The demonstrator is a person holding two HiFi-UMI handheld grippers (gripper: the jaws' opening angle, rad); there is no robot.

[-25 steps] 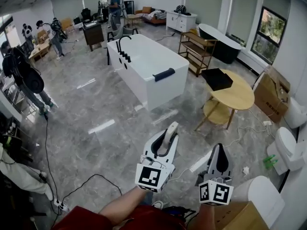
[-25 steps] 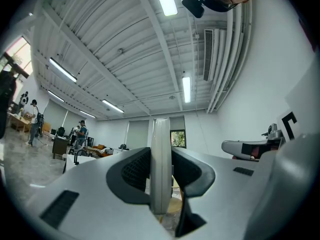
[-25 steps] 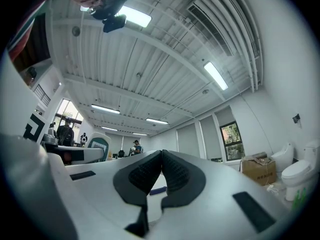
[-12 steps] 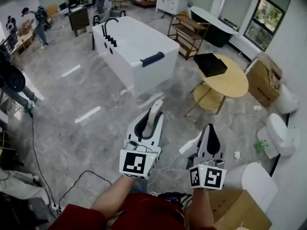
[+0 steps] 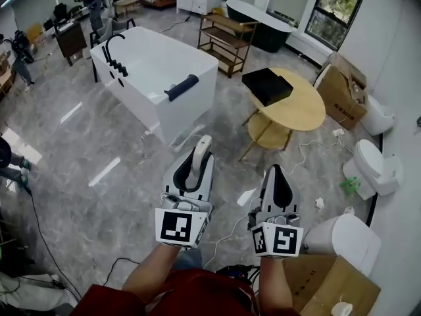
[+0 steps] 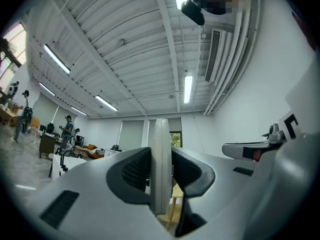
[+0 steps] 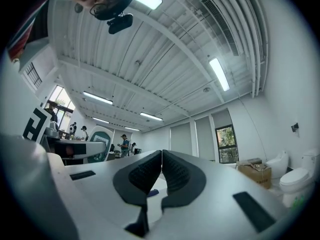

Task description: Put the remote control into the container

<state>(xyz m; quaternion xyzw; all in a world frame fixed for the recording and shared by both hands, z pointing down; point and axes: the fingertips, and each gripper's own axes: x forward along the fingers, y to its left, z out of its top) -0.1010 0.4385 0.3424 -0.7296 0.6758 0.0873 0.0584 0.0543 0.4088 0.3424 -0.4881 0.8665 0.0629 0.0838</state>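
Pickup looks done: the left gripper (image 5: 195,166) has its fingers clamped on the remote control (image 5: 204,145); the right gripper (image 5: 275,174) has fingers closed together, empty; the black container (image 5: 267,86) sits well apart on the round bench (image 5: 299,110), so carrying and placing remain.

In the head view the lower end of the remote control (image 5: 202,149) is hidden between the left gripper's (image 5: 193,176) jaws; only its upper part shows. In the left gripper view it stands edge-on, its face unseen, and the jaws cover most of the round table (image 6: 176,190) behind. The head view's bottom edge cuts off the person's forearms (image 5: 158,272) and the cardboard box (image 5: 329,285) at lower right. Whether the black container (image 5: 267,86) is open on top cannot be told. A dark blue shape (image 7: 152,192) below the right gripper's (image 7: 161,156) jaws is too small to identify.
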